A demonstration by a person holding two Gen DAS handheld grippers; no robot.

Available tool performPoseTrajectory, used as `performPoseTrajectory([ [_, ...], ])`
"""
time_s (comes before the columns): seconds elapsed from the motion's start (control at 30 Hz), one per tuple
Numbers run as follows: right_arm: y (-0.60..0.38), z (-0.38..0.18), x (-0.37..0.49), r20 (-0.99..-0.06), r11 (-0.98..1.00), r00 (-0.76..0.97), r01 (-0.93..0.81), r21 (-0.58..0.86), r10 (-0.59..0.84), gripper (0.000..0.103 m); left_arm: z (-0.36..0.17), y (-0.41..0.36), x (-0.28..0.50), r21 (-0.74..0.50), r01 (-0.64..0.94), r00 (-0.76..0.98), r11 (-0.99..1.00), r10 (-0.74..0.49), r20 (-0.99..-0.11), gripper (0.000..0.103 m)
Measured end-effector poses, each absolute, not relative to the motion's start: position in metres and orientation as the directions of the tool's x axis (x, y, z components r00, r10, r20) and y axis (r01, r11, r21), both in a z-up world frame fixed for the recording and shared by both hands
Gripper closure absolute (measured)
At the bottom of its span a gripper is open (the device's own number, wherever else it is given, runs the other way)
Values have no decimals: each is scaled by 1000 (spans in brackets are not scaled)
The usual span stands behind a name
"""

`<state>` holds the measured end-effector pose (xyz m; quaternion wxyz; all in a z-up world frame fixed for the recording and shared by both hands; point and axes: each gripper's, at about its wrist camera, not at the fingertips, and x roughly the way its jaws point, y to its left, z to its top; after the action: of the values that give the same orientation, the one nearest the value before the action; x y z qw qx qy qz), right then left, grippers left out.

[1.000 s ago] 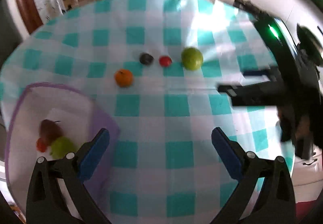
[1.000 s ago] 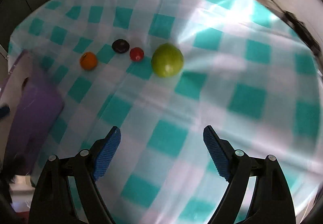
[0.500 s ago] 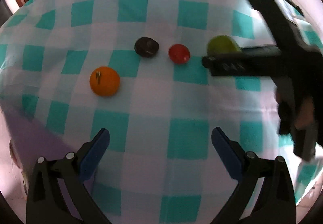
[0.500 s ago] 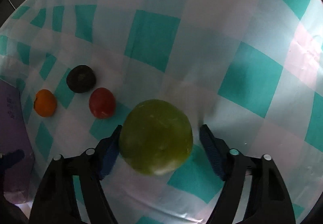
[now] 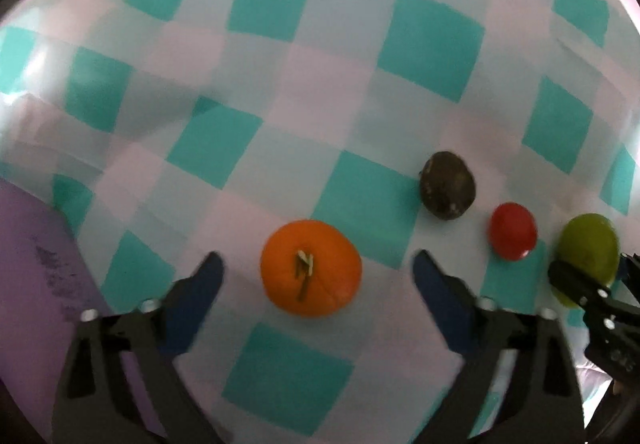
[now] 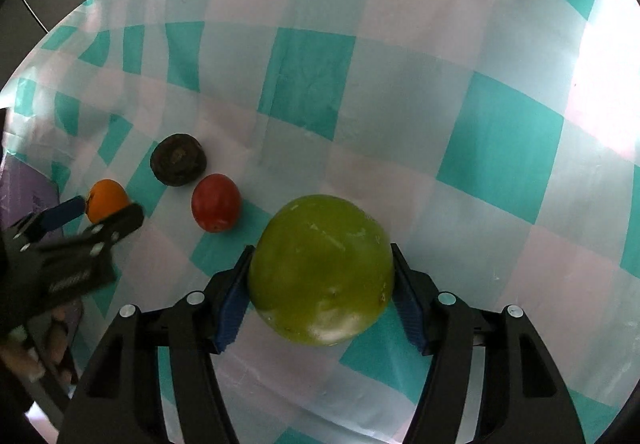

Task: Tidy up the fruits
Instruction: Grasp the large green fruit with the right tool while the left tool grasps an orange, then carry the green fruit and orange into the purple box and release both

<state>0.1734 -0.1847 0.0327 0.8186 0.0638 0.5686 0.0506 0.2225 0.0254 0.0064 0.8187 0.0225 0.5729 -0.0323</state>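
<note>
Your right tool clamps the green fruit, hiding its sides; your left tool stands wide around the orange, empty.

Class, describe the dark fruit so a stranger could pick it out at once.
On the teal-and-white checked tablecloth four fruits lie in a loose row. The dark fruit sits between the orange and the small red fruit. It alone is brownish-black, dull and rough-skinned.
</note>
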Motion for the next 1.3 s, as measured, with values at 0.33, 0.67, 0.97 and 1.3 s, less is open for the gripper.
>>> performPoseTrajectory([
  [0.33, -193, 32, 165, -920, 979, 345, 11, 202, 186, 41, 22, 22, 206, -35, 166, 362, 986, -93, -927, 58],
  [0.67, -177, 68, 166, -928, 980, 329, 35, 198, 176, 41, 61, 26, 185, -63, 215, 326, 974, -133, -936, 58],
  [0.97, -162, 161, 144, -926, 995, 367, 9, 95, 85, 41, 160, 38, 150, -61, 330, 411, 942, -201, -889, 58],
  [1.3, -132, 308, 53, -840, 998, 539, -48, 50, 68, 41, 280, 74, 61, -27, 426, 544, 904, -279, -791, 58],
])
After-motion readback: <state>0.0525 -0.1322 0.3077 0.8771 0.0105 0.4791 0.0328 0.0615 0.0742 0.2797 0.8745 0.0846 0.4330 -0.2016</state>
